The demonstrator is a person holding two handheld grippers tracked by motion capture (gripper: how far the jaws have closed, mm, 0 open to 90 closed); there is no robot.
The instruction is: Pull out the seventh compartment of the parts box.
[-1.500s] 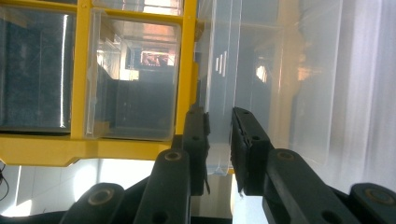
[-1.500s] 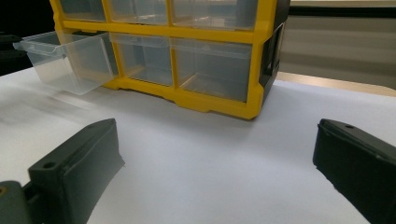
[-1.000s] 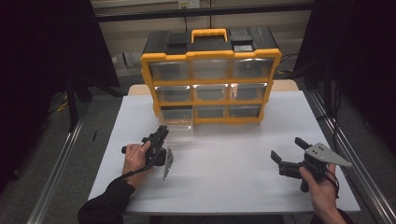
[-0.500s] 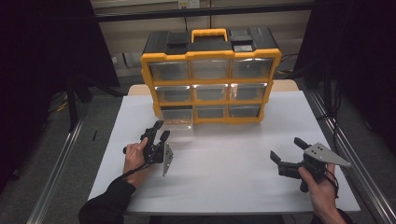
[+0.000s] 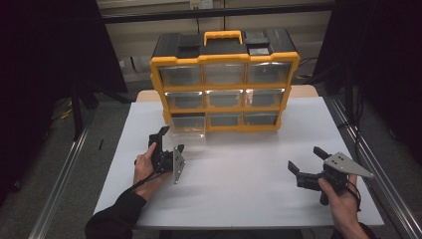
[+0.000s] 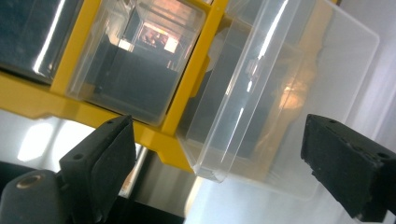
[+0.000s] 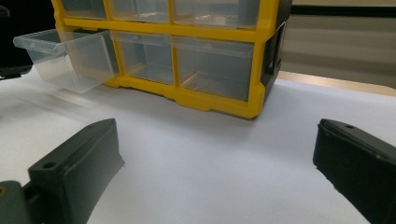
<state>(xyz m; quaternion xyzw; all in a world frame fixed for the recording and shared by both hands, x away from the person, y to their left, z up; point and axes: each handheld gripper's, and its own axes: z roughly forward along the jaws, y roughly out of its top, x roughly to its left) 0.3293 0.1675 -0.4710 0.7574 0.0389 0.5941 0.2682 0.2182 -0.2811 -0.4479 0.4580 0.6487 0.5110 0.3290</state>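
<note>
1. High view: a yellow-and-black drawer cabinet with a yellow carry handle stands at the far middle of a white table. Its bottom-left clear drawer is pulled partway out. The person's left hand holds the left gripper just in front of that drawer, jaws apart and empty, turned on its side. At the near right edge, well apart from the cabinet, the right hand holds the right gripper, jaws spread wide with nothing between them

2. Left gripper view: the two black jaws stand wide apart, framing the pulled-out clear drawer, which juts from the cabinet's yellow frame. Neither jaw touches the drawer. The view is tilted

3. Right gripper view: both jaws sit low and wide, with bare white table between them. Beyond, the cabinet rests on the table, the open drawer sticking out at its left
</note>
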